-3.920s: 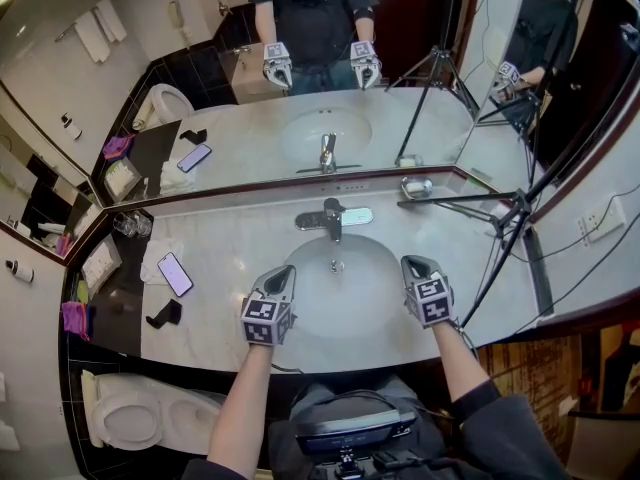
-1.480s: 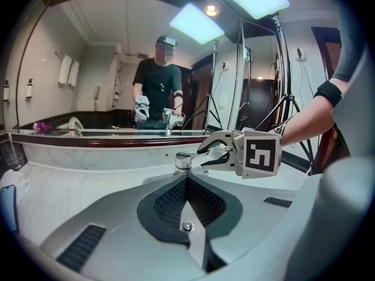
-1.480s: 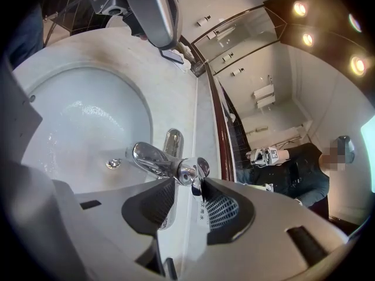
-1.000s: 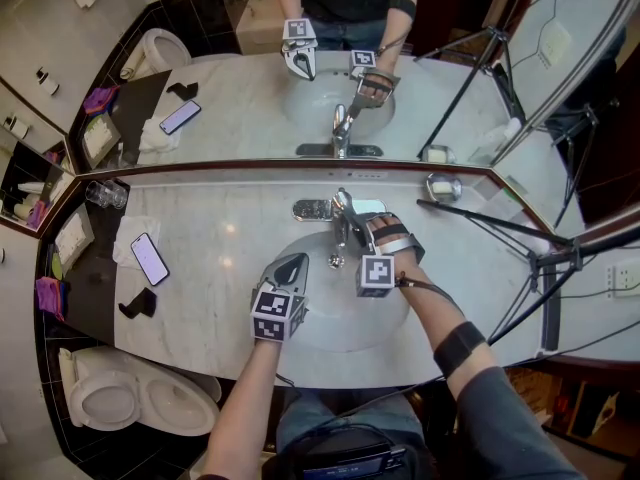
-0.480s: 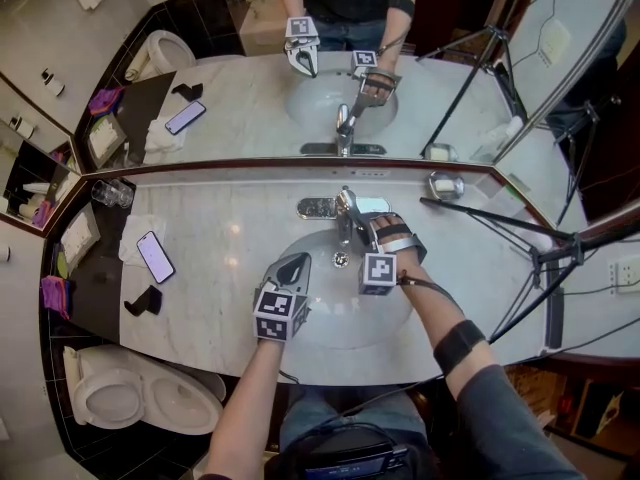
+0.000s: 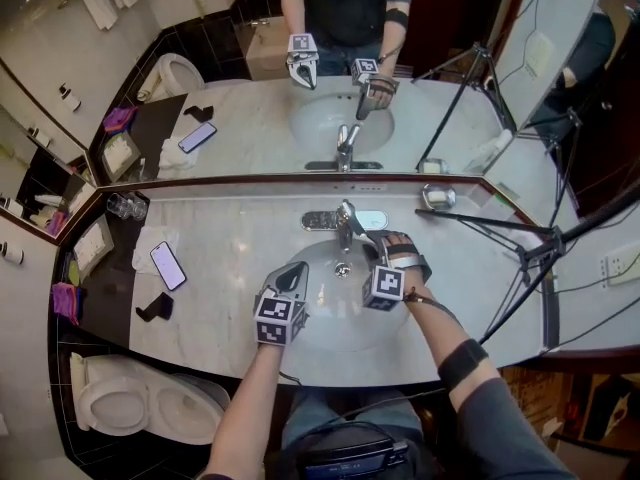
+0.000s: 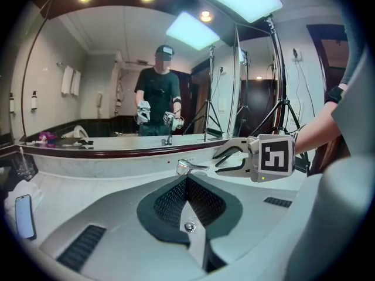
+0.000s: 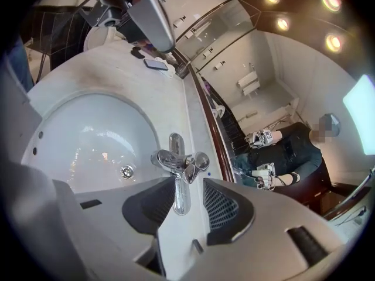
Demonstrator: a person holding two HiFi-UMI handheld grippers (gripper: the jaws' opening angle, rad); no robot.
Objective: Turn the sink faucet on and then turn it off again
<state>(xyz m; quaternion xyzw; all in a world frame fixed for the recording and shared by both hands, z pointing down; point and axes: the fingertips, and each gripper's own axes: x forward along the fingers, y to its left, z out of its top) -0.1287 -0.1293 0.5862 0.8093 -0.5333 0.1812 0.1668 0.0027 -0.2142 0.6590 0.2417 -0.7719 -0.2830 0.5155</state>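
The chrome faucet (image 6: pixel 344 226) stands behind the white basin (image 6: pixel 320 313). Its lever (image 8: pixel 181 186) points toward me and lies between the jaws of my right gripper (image 6: pixel 372 240). In the right gripper view a gap shows between the lever and the right-hand pad, so my right gripper (image 8: pixel 188 183) is open around it. I cannot see a water stream. My left gripper (image 6: pixel 290 276) hangs shut over the basin's left front, holding nothing. In the left gripper view its pads (image 7: pixel 187 183) meet, and the right gripper (image 7: pixel 215 163) shows at the lever's tip (image 7: pixel 193 167).
A phone (image 6: pixel 168 265), a white cloth (image 6: pixel 150 240), glasses (image 6: pixel 125 206) and a small black object (image 6: pixel 155 308) lie on the counter's left. A metal soap dish (image 6: pixel 437 196) and a tripod leg (image 6: pixel 500 230) are on the right. The mirror (image 6: pixel 250 118) rises directly behind the faucet.
My right gripper has rolled a little and drawn slightly back from the faucet body with the lever still between its jaws. My left gripper has risen a little.
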